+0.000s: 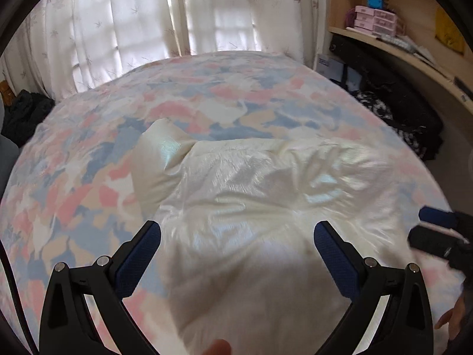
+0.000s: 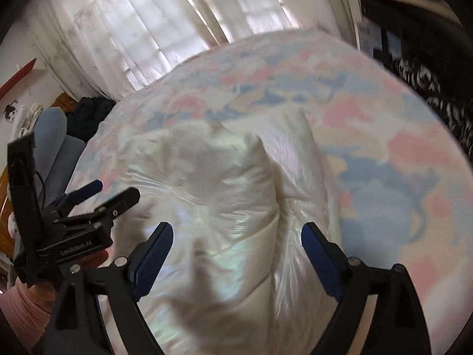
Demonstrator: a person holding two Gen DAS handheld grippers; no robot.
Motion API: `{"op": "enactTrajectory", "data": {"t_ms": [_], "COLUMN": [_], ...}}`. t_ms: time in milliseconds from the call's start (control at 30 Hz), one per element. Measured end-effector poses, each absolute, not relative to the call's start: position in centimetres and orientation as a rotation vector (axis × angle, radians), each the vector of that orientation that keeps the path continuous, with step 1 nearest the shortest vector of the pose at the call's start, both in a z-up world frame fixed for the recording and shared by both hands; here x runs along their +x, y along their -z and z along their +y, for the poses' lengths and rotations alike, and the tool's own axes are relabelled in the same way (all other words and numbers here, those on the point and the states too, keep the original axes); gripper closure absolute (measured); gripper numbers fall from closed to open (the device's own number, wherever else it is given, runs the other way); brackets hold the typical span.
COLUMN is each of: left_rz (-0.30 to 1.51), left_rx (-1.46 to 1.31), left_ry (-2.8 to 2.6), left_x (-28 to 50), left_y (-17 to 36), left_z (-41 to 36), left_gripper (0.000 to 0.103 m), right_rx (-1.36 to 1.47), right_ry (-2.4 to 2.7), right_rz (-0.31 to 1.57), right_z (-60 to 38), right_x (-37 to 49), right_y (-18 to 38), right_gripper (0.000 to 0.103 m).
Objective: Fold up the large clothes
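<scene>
A shiny cream puffy garment (image 1: 251,195) lies crumpled on the bed with the pink, blue and beige cover (image 1: 88,153). It also shows in the right wrist view (image 2: 224,195). My left gripper (image 1: 236,230) is open and empty, hovering just above the garment's near part. It also appears at the left of the right wrist view (image 2: 109,192). My right gripper (image 2: 236,233) is open and empty above the garment's right side. Its fingertips (image 1: 437,219) show at the right edge of the left wrist view. The views are blurred.
White patterned curtains (image 1: 147,23) hang behind the bed. A wooden shelf with pink drawer boxes (image 1: 375,20) stands at the right. Dark clothes and bags (image 1: 393,109) lie beside the bed's right side, and a dark pile (image 1: 26,112) at its left.
</scene>
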State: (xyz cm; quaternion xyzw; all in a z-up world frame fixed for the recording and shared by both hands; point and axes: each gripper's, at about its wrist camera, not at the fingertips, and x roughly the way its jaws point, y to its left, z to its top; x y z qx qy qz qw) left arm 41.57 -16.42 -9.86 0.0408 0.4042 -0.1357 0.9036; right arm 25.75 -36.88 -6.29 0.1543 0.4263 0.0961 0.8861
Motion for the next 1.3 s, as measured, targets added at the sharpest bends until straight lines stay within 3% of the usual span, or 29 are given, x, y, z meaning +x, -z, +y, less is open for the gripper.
{"op": "enactTrajectory", "data": {"t_ms": [67,300,800,1300], "left_rz": [0.875,0.994,1.248,1.302], "left_rx": [0.054,-0.071,-0.466,-0.672], "left_ry": [0.331,0.396,0.488,0.606], "left_x": [40.7,38.4,40.1,39.7], "left_y": [9.0,9.0,19.8,22.5], "left_z": [-15.6,-12.0,-7.9,-6.7], "left_gripper": [0.001,0.001,0.001,0.001], "right_rx": [0.349,0.342,0.497,0.790], "right_ry": [-0.216,-0.195,-0.163,-0.395], "right_rz": [0.895,0.940,1.170,1.224], "right_z": [-37.0,-37.2,-40.9,-43.0], "right_x": [24.9,24.0,27.8,29.1], "right_y": [4.5,2.6,14.4,20.6], "right_gripper": [0.000,0.000,0.000,0.000]}}
